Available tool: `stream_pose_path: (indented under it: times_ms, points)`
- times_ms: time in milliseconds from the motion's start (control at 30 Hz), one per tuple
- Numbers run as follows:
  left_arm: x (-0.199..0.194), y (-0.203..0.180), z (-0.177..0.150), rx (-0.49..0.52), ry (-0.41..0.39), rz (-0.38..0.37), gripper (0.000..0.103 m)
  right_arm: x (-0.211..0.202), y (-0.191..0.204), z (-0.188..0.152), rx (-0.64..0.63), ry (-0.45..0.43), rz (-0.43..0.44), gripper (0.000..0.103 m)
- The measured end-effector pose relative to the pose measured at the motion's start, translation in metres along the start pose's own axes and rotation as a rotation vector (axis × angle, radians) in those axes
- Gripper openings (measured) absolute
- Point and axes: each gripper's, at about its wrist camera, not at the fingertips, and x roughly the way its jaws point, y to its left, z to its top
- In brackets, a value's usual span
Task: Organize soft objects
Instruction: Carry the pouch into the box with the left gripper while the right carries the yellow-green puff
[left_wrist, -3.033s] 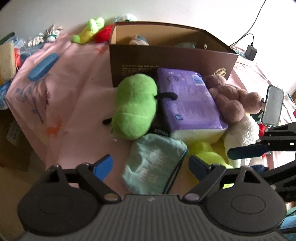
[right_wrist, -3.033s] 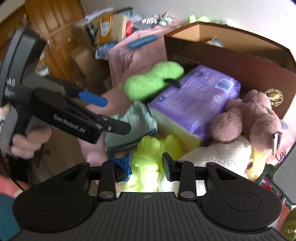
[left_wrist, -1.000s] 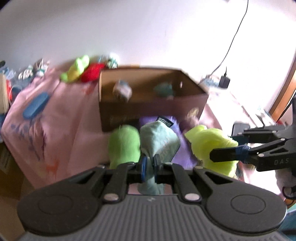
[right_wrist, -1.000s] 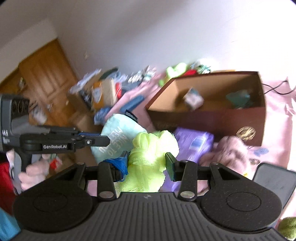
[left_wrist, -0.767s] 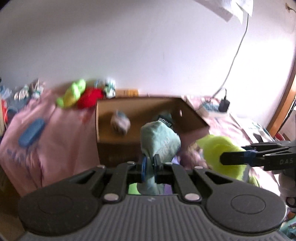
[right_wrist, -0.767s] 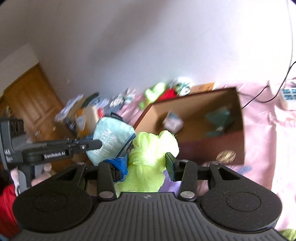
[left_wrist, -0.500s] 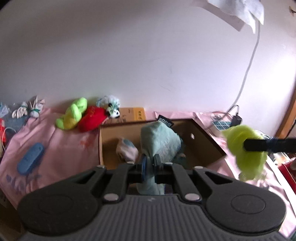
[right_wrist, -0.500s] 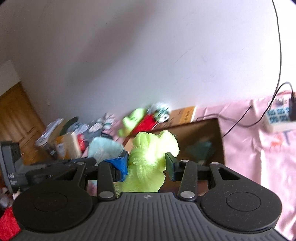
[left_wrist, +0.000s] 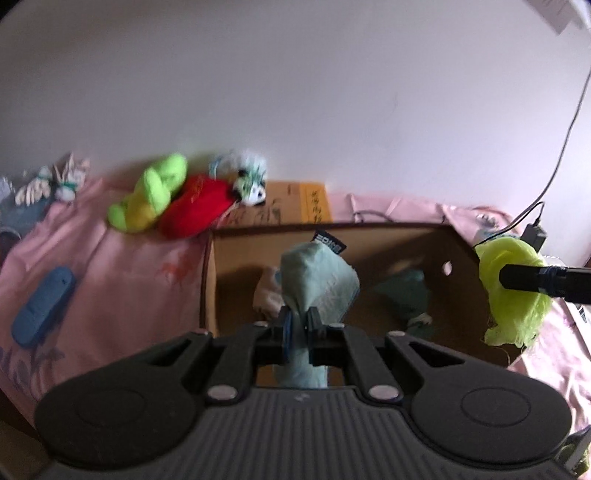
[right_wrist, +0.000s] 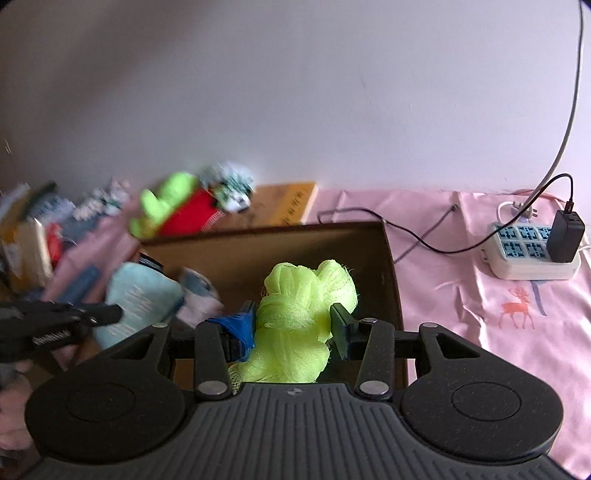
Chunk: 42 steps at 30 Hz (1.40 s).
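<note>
Right now the left gripper (left_wrist: 298, 325) is clenched tight on a teal fabric pouch (left_wrist: 317, 284), its blue pads pinching the lower part while the body of the pouch stands up above the fingertips, a black label tab poking from its top corner. It is soft, woven-looking cloth, puffed and rounded. In the right wrist view the same pouch (right_wrist: 142, 295) shows pale blue-green with faint printed lettering, blurred.

Over on the other side, the right gripper (right_wrist: 291, 326) grips a neon yellow-green fuzzy bundle (right_wrist: 301, 317), squeezed between its fingers, knotted and fibrous like yarn or loose mesh, bulging above the pads and trailing below them. From the left wrist view that bundle (left_wrist: 511, 291) hangs off the right gripper's black finger at the right-hand wall of the box.

Both loads sit over the open brown cardboard box (left_wrist: 406, 243), plain tan inside with a small round hole in one wall. Down in it lie a pale, rounded soft item (left_wrist: 267, 291) and a dark teal crumpled cloth (left_wrist: 404, 291).

Beyond the box, on the pink deer-print sheet (right_wrist: 498, 295): a lime-green plush (left_wrist: 151, 195), a red plush (left_wrist: 195, 210) touching it, and a small white panda toy (left_wrist: 251, 181) beside that. A blue oblong case (left_wrist: 42, 304) lies far left. A white power strip (right_wrist: 528, 253) with a black charger plugged in sits far right.
</note>
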Motion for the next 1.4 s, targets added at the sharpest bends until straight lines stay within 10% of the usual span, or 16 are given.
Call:
stream_pose_path:
  times_ms: [433,533,700,1400]
  points:
    - [0.051,0.012,-0.013,-0.011,0.128,0.040,0.009,0.046,-0.004,-0.005,-0.061,0.174,-0.102,0.032]
    - [0.051,0.009,-0.014,0.005,0.122,0.056,0.035,0.048,-0.009,-0.004,-0.041,0.197,-0.098,0.032]
    - [0.049,0.008,-0.012,-0.005,0.126,0.058,0.052,0.042,-0.017,-0.001,0.031,0.175,-0.043,0.033]
    - [-0.011,-0.020,-0.005,0.089,0.081,0.169,0.059,-0.043,0.005,-0.009,0.209,0.006,0.041,0.035]
